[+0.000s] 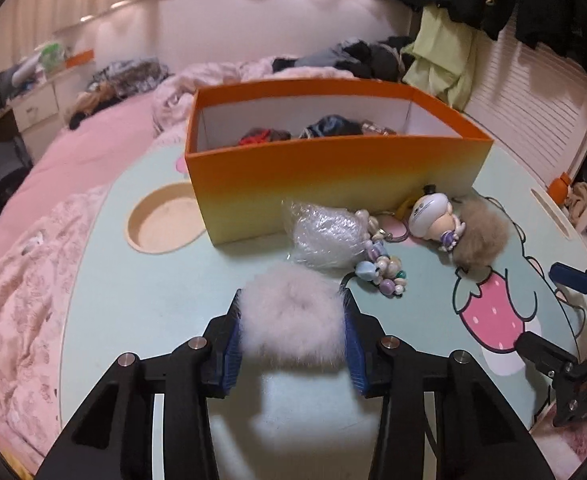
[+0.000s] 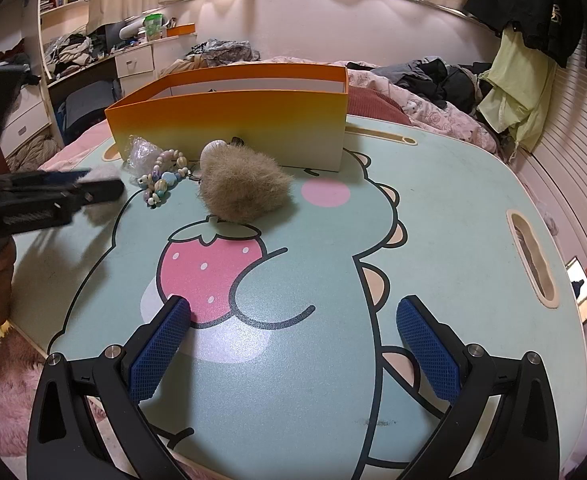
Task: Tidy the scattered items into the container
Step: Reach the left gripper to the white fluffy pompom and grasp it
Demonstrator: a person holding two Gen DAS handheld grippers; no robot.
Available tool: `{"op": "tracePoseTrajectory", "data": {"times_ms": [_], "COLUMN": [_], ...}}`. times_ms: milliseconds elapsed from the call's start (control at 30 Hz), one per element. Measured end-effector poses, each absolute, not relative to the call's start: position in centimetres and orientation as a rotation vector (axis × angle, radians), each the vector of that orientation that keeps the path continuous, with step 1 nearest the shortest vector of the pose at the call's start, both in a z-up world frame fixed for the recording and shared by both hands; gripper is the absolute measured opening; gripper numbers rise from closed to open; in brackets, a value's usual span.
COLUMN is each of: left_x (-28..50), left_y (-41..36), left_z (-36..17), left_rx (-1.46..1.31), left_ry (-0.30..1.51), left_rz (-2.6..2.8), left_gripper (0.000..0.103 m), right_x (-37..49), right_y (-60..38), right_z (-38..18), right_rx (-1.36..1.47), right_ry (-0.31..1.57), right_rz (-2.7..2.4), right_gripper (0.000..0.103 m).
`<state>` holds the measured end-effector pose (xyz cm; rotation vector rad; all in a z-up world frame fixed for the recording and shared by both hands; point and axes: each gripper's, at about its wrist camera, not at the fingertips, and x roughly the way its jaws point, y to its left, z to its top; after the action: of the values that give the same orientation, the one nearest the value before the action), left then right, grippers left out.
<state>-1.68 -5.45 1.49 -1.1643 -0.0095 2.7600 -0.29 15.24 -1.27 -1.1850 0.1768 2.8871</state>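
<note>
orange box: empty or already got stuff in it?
Not empty. The left wrist view looks over the orange box's rim at dark and red fabric items on its floor. How many, cannot tell.

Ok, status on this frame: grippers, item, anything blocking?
Left gripper shut on white pompom. Right gripper open, empty. Orange box ahead; plastic bag and bead string lie between.

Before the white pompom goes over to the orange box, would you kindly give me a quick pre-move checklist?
1. Left tool closed on white fluffy pompom: ok.
2. Pompom lifted clear of the table: cannot tell.
3. Orange box open, with room inside: ok.
4. Path: plastic bag and bead charm lie ahead: not ok unless lifted over.
5. Right tool open, clear of the path: ok.
</note>
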Motion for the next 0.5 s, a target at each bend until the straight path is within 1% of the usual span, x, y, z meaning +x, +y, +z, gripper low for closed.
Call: {"op": "tracePoseTrajectory", "data": {"times_ms": [200,367,500], "left_x": [1.8,4.9,6.0], "left_y": [-6.9,-8.1,-9.1], "left_z": [4.0,5.8,6.7], "left_rx": [-0.961,-0.794,-0.713], "left_ry": [-0.11,-0.048,-0.042], "left_rz": [2.801,2.945,2.963], "left_gripper": [0.041,0.041,0.041], "right_x": [-0.3,-0.5,-0.6], "right_y": [15.0,15.0,15.0], "right_z": [-1.2,-1.1,-0.9], "right_rx": [-1.183,-1.182,-1.188], "right_ry": [0.179,0.18,0.18], "right_rz": [2.889,2.883,2.881], "right_gripper": [0.103,0.103,0.103]}}
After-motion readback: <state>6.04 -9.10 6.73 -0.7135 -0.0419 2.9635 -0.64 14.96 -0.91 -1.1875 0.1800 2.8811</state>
